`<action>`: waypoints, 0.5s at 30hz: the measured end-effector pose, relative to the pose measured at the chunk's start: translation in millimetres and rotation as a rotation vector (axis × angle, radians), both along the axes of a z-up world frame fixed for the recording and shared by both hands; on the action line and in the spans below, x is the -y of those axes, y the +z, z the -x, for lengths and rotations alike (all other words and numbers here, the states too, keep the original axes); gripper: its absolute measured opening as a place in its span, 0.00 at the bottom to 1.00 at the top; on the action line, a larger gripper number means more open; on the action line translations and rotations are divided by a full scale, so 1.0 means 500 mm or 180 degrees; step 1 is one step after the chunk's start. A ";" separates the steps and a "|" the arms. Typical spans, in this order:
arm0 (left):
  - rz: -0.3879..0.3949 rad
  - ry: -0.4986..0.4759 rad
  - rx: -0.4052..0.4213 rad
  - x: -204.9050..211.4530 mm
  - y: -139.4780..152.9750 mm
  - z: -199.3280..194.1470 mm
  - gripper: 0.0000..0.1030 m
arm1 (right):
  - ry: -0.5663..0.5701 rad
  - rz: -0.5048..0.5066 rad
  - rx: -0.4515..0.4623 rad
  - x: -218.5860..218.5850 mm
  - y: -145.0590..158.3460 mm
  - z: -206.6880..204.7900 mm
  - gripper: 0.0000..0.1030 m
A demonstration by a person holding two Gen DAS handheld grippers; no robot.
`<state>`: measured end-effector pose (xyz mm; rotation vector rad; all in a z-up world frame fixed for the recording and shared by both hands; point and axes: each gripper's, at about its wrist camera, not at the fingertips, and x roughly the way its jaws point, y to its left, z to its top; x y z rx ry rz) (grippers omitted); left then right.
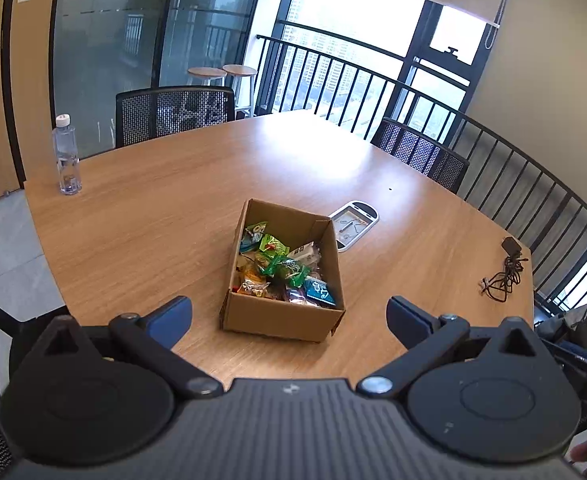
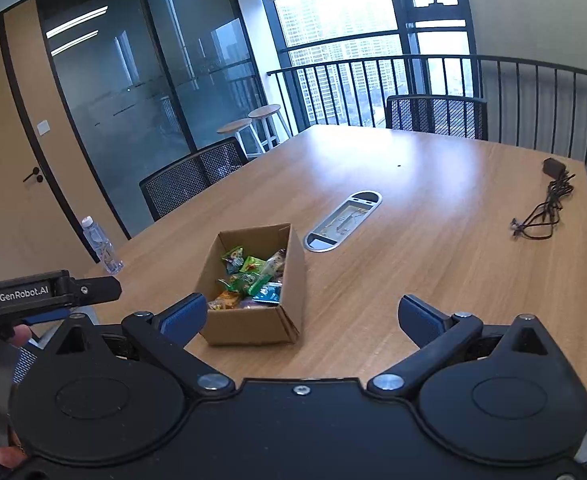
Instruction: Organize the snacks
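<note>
An open cardboard box (image 1: 325,280) stands on the wooden table (image 1: 181,216), filled with several colourful snack packets (image 1: 281,268). My left gripper (image 1: 289,316) hangs open in front of the box's near wall, with nothing between its blue pads. In the right wrist view the same box (image 2: 293,280) with its snacks (image 2: 249,280) lies ahead and slightly left. My right gripper (image 2: 303,316) is open and empty, its left pad overlapping the box's near left corner in the picture. The left gripper's body, held by a hand, shows at the left edge of the right wrist view.
A water bottle (image 1: 67,156) stands at the table's far left edge. An oval cable hatch (image 1: 353,222) lies just beyond the box. A black charger with coiled cable (image 1: 505,272) rests near the right edge. Mesh chairs (image 1: 173,114) surround the table, with a railing behind.
</note>
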<state>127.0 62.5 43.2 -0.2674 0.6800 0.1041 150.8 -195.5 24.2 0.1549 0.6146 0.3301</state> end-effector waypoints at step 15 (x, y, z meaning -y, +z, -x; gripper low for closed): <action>-0.0171 -0.0156 0.0145 0.067 0.032 0.118 1.00 | -0.0150 0.0350 0.0163 0.044 0.019 0.107 1.00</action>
